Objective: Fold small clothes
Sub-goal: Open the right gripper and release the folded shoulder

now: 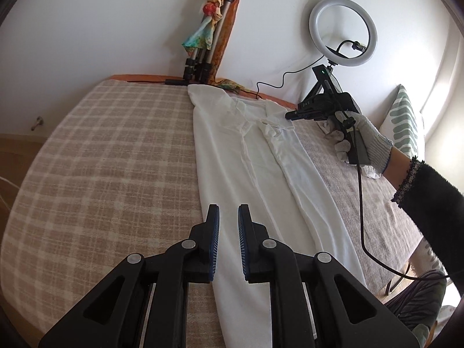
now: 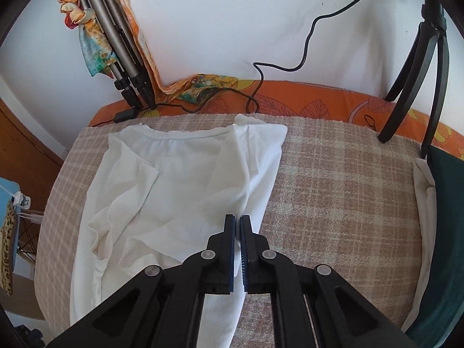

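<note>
Nearest the lens, left gripper (image 1: pixel 228 217) parted over the near end of the white garment (image 1: pixel 246 156), blue pads apart, nothing between them, hovering above cloth and plaid. White garment stretched long along the plaid bed cover (image 1: pixel 101 156), sides turned inward, collar end up by the wall. Over at that far end, right gripper (image 2: pixel 237 223) pinched nearly closed with a fold of the white garment (image 2: pixel 174 179) caught between the blue pads, fabric visibly rising into the narrow slit. Gloved right hand (image 1: pixel 368 139) wrapped round the handle, black cable (image 1: pixel 361 203) trailing down past a dark sleeve. Crowding the head of the bed: folded tripod (image 2: pixel 116 37) leaning on the wall with a colourful scarf (image 2: pixel 92 49) draped around it, more patterned cloth spilled at its feet. Ring light (image 1: pixel 342 30) standing just behind the right gripper, its black legs (image 2: pixel 411 87) planted on the bed's edge close to the working area. Thin power cord (image 2: pixel 290 66) snaking down the wall onto the orange sheet (image 2: pixel 319 103). Green-patterned cushion (image 1: pixel 403 121) propped at the right edge of the bed.
</note>
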{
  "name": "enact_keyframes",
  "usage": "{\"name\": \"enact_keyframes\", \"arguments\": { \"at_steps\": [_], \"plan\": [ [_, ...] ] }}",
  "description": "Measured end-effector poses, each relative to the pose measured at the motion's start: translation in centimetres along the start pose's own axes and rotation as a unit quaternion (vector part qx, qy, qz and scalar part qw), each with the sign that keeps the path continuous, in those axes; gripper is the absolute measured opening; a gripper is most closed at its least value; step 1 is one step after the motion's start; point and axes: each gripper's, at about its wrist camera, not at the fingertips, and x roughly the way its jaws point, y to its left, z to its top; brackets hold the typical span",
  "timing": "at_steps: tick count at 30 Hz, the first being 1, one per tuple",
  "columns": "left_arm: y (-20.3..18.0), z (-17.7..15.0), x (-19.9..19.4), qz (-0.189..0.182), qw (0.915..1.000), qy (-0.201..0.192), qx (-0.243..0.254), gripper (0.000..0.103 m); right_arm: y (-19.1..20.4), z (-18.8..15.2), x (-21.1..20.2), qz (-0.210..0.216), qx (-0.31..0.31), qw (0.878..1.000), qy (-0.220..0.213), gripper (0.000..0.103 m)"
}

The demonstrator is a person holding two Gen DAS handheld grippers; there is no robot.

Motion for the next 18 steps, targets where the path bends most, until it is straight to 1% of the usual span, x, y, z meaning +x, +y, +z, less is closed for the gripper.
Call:
{"name": "enact_keyframes", "arguments": {
  "at_steps": [6, 8, 11, 15, 18],
  "plan": [
    [-1.0, 0.4, -0.1, -0.017, 0.9997, -0.002, 0.020, 0.012, 2.0, 1.5, -1.7, 0.005, -0.034, 0.999, -0.011, 0.000],
    [-1.1, 0.5, -0.1, -0.020, 0.9996, -0.002, 0.020, 0.012, 2.4, 2.1, -1.6, 0.016, -0.026, 0.999, -0.010, 0.000],
    [-1.0, 0.6, -0.3, -0.022, 0.9996, -0.004, 0.016, 0.012, 3.6, 3.0, -0.7, 0.029, -0.018, 0.999, -0.011, 0.000],
    [-0.2, 0.5, -0.3, -0.015, 0.9998, -0.003, 0.009, 0.012, 5.6, 4.1, 1.2, 0.044, -0.011, 0.999, -0.008, 0.000],
    [0.6, 0.5, -0.1, -0.013, 0.9999, 0.005, -0.004, 0.012, 6.8, 4.8, 2.8, 0.044, -0.011, 0.999, -0.006, 0.000]
  ]
}}
